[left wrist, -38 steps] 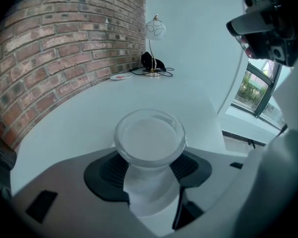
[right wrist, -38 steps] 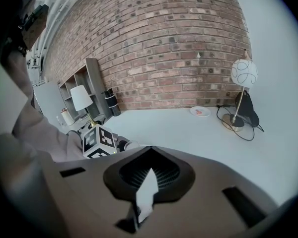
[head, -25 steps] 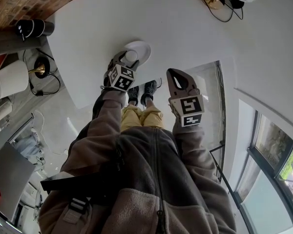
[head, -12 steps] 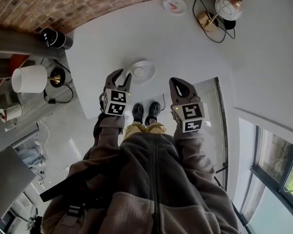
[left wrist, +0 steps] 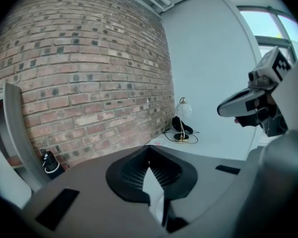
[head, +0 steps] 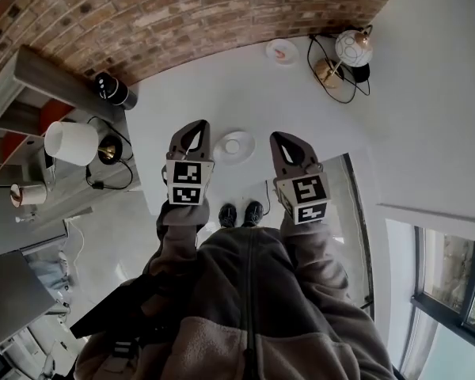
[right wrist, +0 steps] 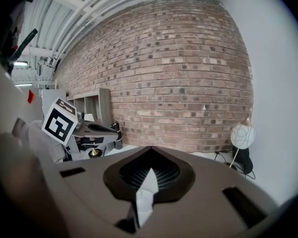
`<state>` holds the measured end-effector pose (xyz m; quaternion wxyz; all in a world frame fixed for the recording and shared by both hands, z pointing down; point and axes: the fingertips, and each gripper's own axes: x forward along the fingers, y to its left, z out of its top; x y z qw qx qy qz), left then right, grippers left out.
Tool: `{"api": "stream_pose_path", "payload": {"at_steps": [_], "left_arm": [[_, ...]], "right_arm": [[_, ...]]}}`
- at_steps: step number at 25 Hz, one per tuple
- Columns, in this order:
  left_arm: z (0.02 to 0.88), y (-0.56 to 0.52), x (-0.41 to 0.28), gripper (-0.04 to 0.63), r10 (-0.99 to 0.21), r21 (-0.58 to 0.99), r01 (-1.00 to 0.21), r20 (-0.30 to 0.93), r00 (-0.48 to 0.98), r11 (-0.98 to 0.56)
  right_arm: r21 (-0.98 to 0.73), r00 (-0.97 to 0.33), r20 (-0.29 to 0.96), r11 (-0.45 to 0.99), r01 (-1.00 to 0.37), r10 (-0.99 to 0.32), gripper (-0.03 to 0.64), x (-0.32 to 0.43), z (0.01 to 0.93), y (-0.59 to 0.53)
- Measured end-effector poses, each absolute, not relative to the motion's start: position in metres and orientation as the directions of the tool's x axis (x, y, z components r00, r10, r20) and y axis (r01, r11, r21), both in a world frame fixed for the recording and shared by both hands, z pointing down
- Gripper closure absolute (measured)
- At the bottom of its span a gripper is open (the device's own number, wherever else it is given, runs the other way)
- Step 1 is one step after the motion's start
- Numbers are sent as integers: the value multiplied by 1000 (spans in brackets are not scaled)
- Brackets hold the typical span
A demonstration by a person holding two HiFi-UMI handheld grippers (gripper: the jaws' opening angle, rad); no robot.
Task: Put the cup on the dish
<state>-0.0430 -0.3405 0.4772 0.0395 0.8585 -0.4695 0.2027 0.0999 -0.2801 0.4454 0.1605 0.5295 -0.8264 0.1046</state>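
Currently both tools are raised off the table [head: 301,93] and stand side by side at the middle of the head view, marker cubes toward me. My left gripper [head: 198,125] is clenched: its own view shows the two jaws pressed together with nothing between them. My right gripper [head: 277,137] is likewise closed and empty, its jaws meeting in its own view. The cup [head: 232,143] stands upright on the dish [head: 247,150], at its centre. The pair rests on the white table and appears between the two gripper tips in the frame, and neither gripper touches it. Both gripper views look level toward the brick wall [head: 182,14] rather than down at the table, and each shows the other gripper at its edge. A small plate [head: 282,51] with a reddish item on it lies at the upper centre of the frame, near the wall. A globe lamp [head: 353,47] with a brass base and a looped black cable stands at the upper right. A black cylinder [head: 111,90] stands at the upper left, at the table's far corner. A white lampshade [head: 71,142] sits off the table at the left edge. My shoes [head: 241,212] show just below the table's near edge, between my sleeves. A window [head: 451,283] fills the lower right corner.
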Motion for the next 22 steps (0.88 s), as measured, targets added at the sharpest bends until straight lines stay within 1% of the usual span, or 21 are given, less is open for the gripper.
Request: {"api": "stream_pose_path", "payload": {"at_steps": [5, 9, 14, 18, 22], "left_arm": [[423, -346, -62, 589, -830, -69, -863, 322, 455, -500], [387, -348, -73, 589, -844, -42, -878, 300, 444, -477], [346, -344, -64, 589, -850, -50, -868, 235, 471, -495], [324, -336, -56, 589, -841, -29, -854, 194, 504, -519], [298, -333, -50, 589, -845, -55, -848, 139, 517, -528]], "right_arm": [[15, -380, 326, 407, -913, -866, 616, 107, 409, -287], [12, -384, 276, 403, -915, -881, 616, 115, 379, -291], [28, -385, 208, 399, -917, -899, 615, 119, 345, -300], [54, -381, 176, 396, -917, -908, 617, 117, 327, -305], [78, -385, 128, 396, -915, -914, 617, 115, 308, -308]]}}
